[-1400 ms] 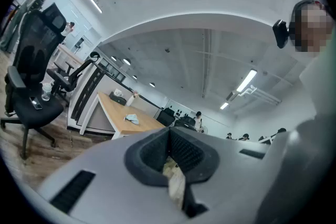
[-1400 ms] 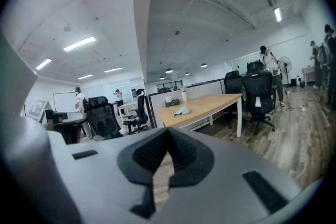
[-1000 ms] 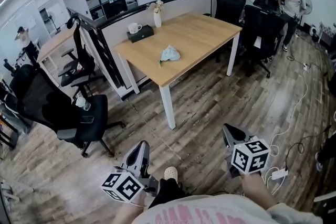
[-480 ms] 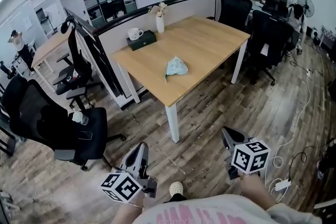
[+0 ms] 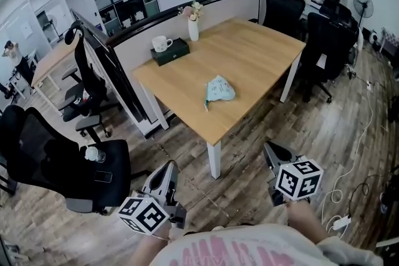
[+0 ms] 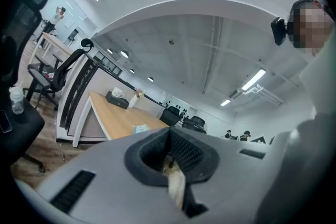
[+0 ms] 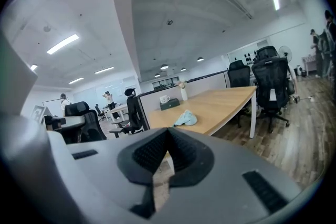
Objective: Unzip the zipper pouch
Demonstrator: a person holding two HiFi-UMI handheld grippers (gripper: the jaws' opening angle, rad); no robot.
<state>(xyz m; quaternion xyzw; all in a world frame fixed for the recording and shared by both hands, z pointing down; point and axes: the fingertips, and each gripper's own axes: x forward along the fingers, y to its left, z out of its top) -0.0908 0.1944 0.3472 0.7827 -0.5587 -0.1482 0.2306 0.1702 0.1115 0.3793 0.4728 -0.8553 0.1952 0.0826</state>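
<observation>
A small light-blue zipper pouch (image 5: 219,90) lies crumpled near the front edge of the light wooden table (image 5: 249,50). It also shows far off in the right gripper view as the pouch (image 7: 185,118) and tiny in the left gripper view as the pouch (image 6: 140,128). My left gripper (image 5: 169,169) and right gripper (image 5: 272,151) hang low over the wooden floor, short of the table's near corner, well apart from the pouch. Both have their jaws closed with nothing between them.
A white mug (image 5: 161,43) on a dark tissue box (image 5: 170,51) and a vase of flowers (image 5: 194,27) stand at the table's back edge. A black office chair (image 5: 68,165) stands at the left, more chairs (image 5: 324,40) at the right. Cables (image 5: 352,165) trail on the floor at the right.
The table and pouch have come closer and lower in the head view as I walk toward them. Both grippers stay shut and low in front of me.
</observation>
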